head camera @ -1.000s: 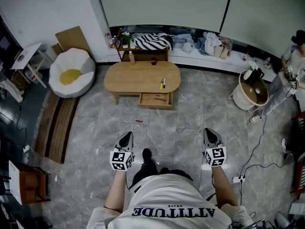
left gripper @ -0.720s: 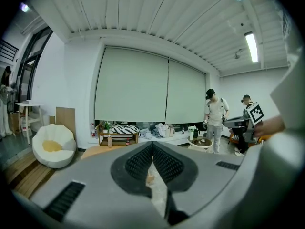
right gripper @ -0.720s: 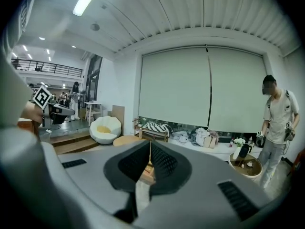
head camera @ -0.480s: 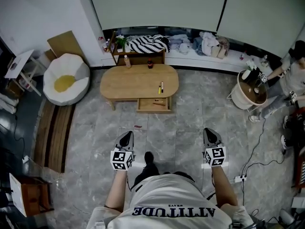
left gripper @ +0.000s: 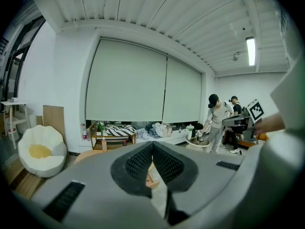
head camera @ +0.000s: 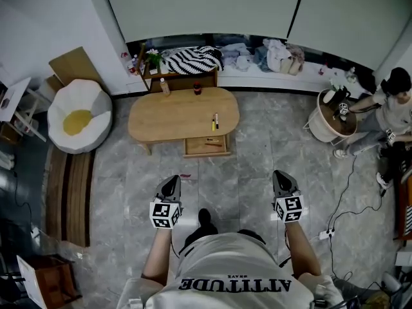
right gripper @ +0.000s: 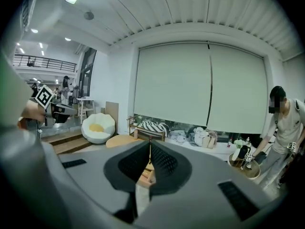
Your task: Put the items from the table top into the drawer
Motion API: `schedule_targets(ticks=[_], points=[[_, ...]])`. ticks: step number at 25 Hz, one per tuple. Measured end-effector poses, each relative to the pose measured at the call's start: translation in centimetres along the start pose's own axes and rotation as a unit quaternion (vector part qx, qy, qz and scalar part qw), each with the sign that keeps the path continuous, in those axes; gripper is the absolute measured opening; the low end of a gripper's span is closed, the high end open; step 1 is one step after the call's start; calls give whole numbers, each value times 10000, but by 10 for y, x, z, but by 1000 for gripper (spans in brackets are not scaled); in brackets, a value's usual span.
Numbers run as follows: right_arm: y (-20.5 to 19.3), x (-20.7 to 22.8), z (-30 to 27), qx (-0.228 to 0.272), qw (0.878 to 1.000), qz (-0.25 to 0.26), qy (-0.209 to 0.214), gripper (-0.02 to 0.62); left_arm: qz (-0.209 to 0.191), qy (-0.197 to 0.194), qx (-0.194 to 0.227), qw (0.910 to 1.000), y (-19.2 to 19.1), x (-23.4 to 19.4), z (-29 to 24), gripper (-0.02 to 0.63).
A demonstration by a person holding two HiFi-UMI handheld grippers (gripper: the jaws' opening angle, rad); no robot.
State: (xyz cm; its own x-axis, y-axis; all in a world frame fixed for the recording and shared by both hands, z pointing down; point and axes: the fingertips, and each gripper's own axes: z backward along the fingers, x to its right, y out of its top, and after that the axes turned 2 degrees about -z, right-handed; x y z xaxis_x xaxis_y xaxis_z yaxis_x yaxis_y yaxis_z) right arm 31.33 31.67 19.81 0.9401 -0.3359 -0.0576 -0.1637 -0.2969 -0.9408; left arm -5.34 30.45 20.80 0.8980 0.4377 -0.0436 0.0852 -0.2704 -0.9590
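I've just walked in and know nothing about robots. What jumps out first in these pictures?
Two handheld grippers, the left gripper and right gripper, each bearing a black-and-white marker cube, point forward above the grey floor, both shut and empty. Ahead stands an oval wooden coffee table with its drawer pulled open and two pens on top. A fried-egg-shaped beanbag sits to its left.

We log a light-wood table point(head camera: 183, 113) at upper centre, drawer point(head camera: 206, 145) in the same wood, yellow marker point(head camera: 213, 123) on top. Black-and-white zebra-striped cloth point(head camera: 190, 60) above it. White beanbag point(head camera: 78, 116) with yellow centre, upper left. Grey marbled floor point(head camera: 244, 159). Left gripper point(head camera: 172, 180) and right gripper point(head camera: 282, 174) are dark grey, with black-and-white square-patterned cubes. White shirt point(head camera: 225, 262) has dark lettering.
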Motion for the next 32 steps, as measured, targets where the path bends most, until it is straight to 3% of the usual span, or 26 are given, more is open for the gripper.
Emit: schedule_targets(ticks=[18, 32], points=[[38, -34, -95, -150, 9995, 73, -275, 20, -165, -439, -98, 9988, 19, -109, -71, 21], [38, -40, -131, -321, 9994, 69, -135, 20, -126, -464, -198, 9986, 20, -131, -93, 21]])
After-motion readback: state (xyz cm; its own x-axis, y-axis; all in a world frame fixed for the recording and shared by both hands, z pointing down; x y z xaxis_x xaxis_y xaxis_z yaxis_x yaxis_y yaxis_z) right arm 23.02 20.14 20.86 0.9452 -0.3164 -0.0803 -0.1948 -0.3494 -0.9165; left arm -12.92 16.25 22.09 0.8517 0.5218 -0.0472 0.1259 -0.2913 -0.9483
